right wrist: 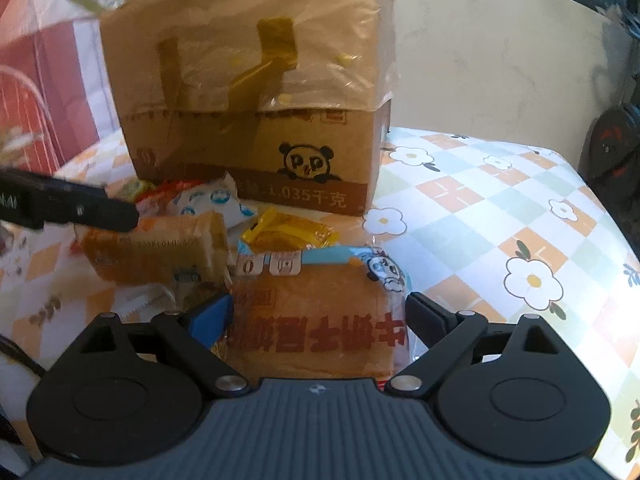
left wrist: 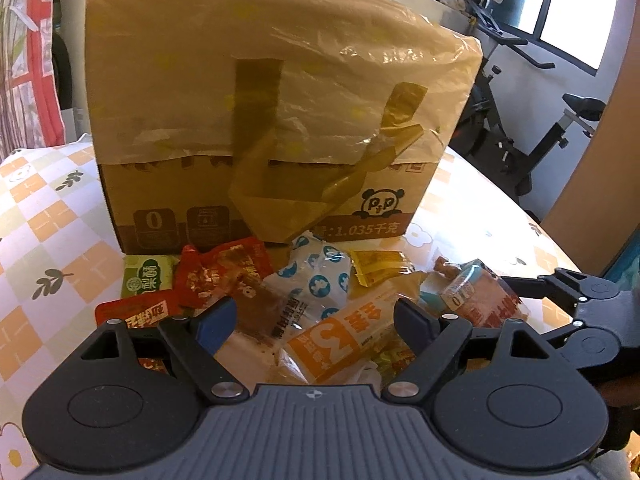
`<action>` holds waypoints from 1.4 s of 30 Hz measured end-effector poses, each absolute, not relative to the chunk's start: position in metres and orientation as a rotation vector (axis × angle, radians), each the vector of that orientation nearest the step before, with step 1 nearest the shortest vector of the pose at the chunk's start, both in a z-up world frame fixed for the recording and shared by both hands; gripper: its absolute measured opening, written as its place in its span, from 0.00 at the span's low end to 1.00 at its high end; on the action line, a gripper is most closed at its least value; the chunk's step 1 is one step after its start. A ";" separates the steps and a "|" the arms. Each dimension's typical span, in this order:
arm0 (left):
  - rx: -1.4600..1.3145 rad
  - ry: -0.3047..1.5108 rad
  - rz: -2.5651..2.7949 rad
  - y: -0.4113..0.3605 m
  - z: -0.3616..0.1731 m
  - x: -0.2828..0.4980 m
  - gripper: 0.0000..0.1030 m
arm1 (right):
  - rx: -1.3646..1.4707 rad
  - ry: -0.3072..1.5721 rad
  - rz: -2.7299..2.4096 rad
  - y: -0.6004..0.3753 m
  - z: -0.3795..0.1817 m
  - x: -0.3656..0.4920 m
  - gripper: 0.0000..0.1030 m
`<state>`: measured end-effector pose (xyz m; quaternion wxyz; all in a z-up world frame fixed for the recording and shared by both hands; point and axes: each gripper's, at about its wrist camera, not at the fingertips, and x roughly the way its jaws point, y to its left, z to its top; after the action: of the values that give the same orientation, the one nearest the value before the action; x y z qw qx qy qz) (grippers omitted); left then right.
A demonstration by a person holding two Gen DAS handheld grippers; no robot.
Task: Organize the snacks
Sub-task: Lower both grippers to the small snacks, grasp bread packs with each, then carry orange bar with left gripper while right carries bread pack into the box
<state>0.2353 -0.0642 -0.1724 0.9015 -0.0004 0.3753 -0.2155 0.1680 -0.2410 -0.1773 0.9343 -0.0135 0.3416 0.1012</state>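
Orange-and-white wrappers made up most of the snack pile [left wrist: 304, 300], a loose heap of small packets lying on the checked, flower-printed tablecloth [right wrist: 500, 200] right at the foot of a cardboard box [left wrist: 260, 120]. In the left wrist view the heap held a green packet [left wrist: 146, 278] nearest the box, red packets [left wrist: 216, 276] beside it, a white packet with blue round marks [left wrist: 320, 280], a small yellow-gold packet [left wrist: 378, 266], and a long orange bar wrapper bearing a large "3" [left wrist: 340, 340].

Further right lay a bread packet with a blue top band and a panda face [right wrist: 320, 312]. The right gripper [right wrist: 318, 320] had its fingers spread apart on either side of this bread packet, which filled the gap between them; whether the pads touched the wrapper could not be told.

The left gripper [left wrist: 314, 320] hovered over the middle of the pile with its fingers wide apart, the orange bar wrapper lying between and below them, nothing clamped. In the right wrist view its dark finger reached in from the left edge over the orange wrapper.

The box stood upright just behind the snacks, its upper part covered by thin translucent plastic held with strips of brown tape, a panda logo [right wrist: 306, 162] printed near its lower corner. It walled off the far side of the heap. An exercise bike [left wrist: 552, 136] stood well apart, beyond the table edge.
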 end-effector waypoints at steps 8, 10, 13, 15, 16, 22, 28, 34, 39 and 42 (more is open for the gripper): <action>0.087 0.799 -0.508 -0.082 -0.183 0.238 0.83 | -0.030 0.685 0.245 -0.237 -0.174 0.167 0.74; 0.113 0.812 -0.524 -0.087 -0.188 0.240 0.78 | -0.027 0.686 0.256 -0.236 -0.173 0.167 0.74; 0.148 0.830 -0.521 -0.091 -0.195 0.241 0.72 | -0.027 0.688 0.262 -0.233 -0.174 0.167 0.74; 0.158 0.837 -0.512 -0.090 -0.198 0.242 0.64 | -0.026 0.687 0.263 -0.233 -0.174 0.167 0.74; 0.156 0.833 -0.509 -0.089 -0.199 0.242 0.59 | -0.025 0.687 0.264 -0.233 -0.175 0.167 0.74; 0.180 0.802 -0.548 -0.085 -0.192 0.234 0.30 | -0.026 0.689 0.270 -0.233 -0.174 0.167 0.74; 0.124 0.735 -0.543 -0.067 -0.170 0.225 0.30 | 0.039 0.673 0.277 -0.241 -0.161 0.162 0.72; 0.092 0.652 -0.525 -0.039 -0.135 0.211 0.30 | 0.153 0.597 0.267 -0.258 -0.125 0.156 0.72; 0.029 0.559 -0.483 -0.010 -0.094 0.213 0.30 | 0.149 0.466 0.295 -0.259 -0.074 0.155 0.72; 0.032 0.490 -0.471 -0.004 -0.068 0.220 0.30 | 0.143 0.380 0.323 -0.260 -0.038 0.164 0.72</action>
<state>0.2201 -0.0039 -0.0684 0.9428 0.0156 0.2401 -0.2309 0.1635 -0.2602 -0.0384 0.9666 0.0705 0.1878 0.1598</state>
